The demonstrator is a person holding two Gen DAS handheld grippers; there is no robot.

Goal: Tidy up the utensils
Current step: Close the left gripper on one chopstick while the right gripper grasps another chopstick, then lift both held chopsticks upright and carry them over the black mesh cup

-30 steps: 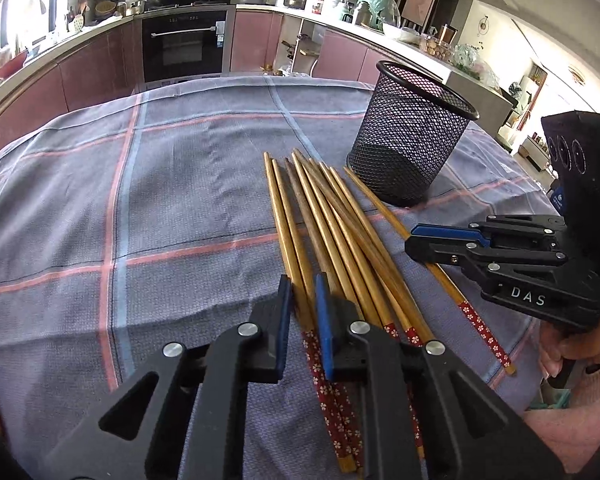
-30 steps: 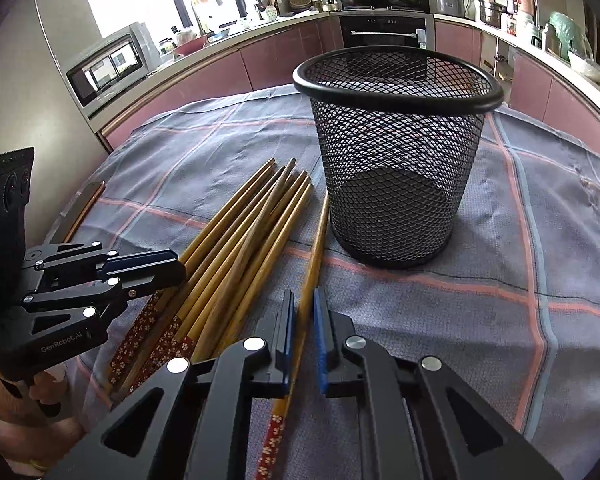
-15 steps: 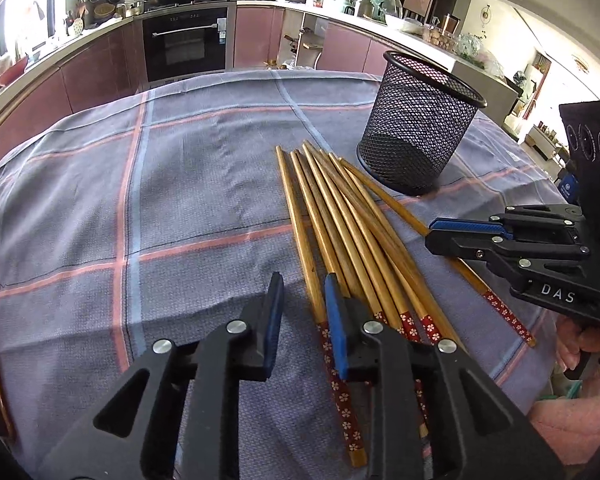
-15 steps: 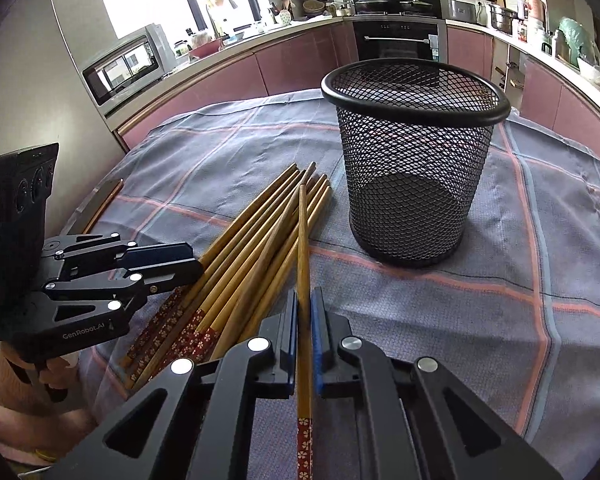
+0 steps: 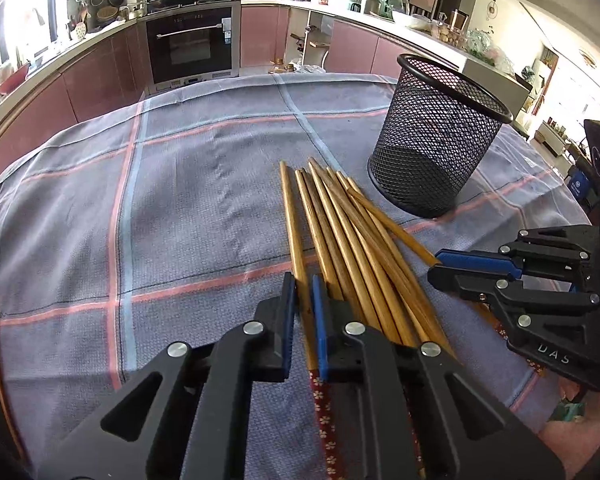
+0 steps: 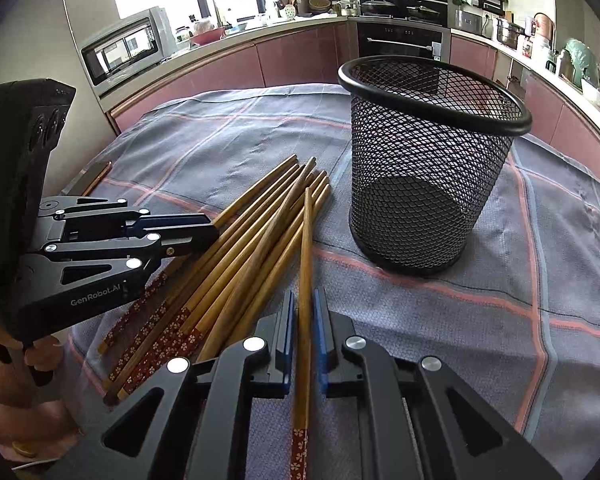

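- Left gripper [image 5: 304, 292] has just been closing, and its blue pads now clamp the leftmost chopstick [image 5: 294, 228] of the pile; that stick runs forward from between the pads, its flowered red end trailing back under the gripper
- Right gripper [image 6: 305, 304] is clenched on a single chopstick [image 6: 307, 240] too; this one looks lifted, its tip raised above the pile and pointing ahead
- Just beside both grippers, between them, lies the bundle of chopsticks [image 6: 236, 264] on the checked cloth [image 5: 180, 208] over the counter; several cross one another, patterned ends nearest the person
- Ahead and to the right of the left gripper, ahead and slightly right of the right one, stands the mesh cup [image 6: 428, 160], upright and seemingly empty; near the pile's tips but not touching them
- Risks, as I judge them: each stick is pinched near one end, so it may pivot or slip from the pads when tilted upright; the left stick touches its neighbours, so lifting may drag or scatter them; a tip catching the rim or mesh could tip the light cup; the two grippers sit close and could collide heading for the same cup
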